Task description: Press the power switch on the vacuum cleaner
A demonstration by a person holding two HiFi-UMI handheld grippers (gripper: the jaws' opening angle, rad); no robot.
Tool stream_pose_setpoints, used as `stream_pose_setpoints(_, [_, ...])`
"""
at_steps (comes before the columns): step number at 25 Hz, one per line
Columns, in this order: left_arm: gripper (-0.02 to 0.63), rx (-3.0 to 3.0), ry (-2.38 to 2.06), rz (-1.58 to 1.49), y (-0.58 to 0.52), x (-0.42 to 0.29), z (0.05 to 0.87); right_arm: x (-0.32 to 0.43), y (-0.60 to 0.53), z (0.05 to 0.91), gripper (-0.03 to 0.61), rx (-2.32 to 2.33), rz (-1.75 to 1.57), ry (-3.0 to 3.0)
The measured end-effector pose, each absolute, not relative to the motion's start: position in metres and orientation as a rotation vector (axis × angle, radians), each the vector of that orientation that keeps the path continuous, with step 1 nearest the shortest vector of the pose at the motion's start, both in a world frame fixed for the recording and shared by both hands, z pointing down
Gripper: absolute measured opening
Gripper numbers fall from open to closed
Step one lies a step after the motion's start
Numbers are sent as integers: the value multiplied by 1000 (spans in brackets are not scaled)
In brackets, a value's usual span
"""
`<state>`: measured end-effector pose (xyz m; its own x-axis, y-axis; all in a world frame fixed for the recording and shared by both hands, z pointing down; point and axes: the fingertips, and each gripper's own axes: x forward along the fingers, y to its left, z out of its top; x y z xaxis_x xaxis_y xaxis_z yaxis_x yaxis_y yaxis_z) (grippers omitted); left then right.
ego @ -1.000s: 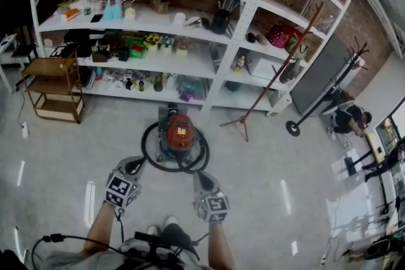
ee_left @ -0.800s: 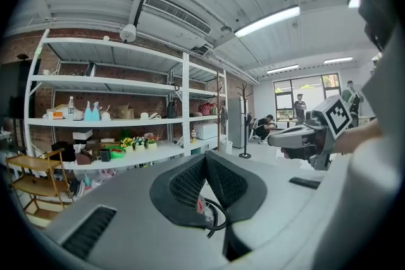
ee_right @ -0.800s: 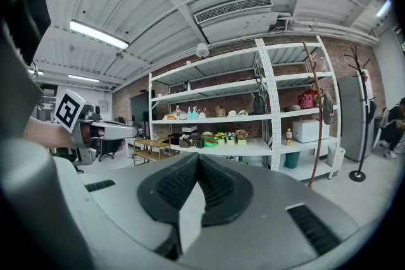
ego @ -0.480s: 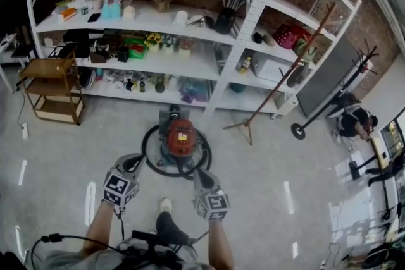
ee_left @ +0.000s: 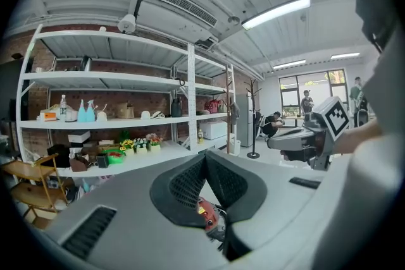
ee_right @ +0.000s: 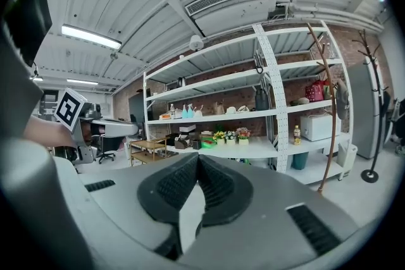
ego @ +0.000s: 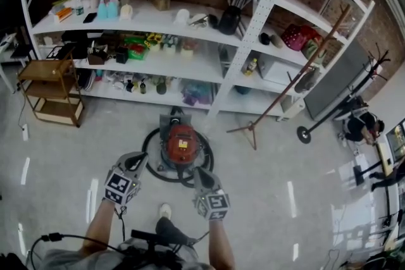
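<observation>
While the left claw (ego: 135, 163) and right claw (ego: 200, 174) are both closed tip to tip and empty, the red vacuum cleaner (ego: 181, 141) sits on the floor (ego: 272, 199) just ahead, so one closed tip should probably press squarely down on its switch.

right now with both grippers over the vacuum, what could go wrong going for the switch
The black hose loops round the vacuum cleaner; stepping closer might snag it. The switch cannot be made out on its red top, so the shut left gripper or right gripper could land on the wrong spot.
</observation>
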<state>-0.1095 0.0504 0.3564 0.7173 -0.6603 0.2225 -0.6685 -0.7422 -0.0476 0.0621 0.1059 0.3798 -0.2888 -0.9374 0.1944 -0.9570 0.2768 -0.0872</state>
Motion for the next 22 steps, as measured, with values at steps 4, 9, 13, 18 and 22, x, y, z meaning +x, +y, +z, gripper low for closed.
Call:
stream_pose_setpoints(4, [6, 2873, -1109, 375, 22, -98, 358, 74, 78, 380, 12, 1798, 305, -2420])
stream_pose_setpoints(9, [6, 2856, -1111, 390, -9, -80, 364, 92, 46, 387, 12, 1780, 327, -2419])
stream_pose_setpoints(13, [6, 2850, -1127, 402, -34, -70, 367, 103, 19, 393, 12, 1766, 342, -2422])
stream_pose_setpoints(18, [6, 2826, -1170, 401, -62, -63, 363, 112, -8, 397, 12, 1731, 351, -2446])
stream_pose_setpoints(22, [6, 2825, -1181, 434, -75, -59, 364, 115, -25, 397, 12, 1711, 358, -2451])
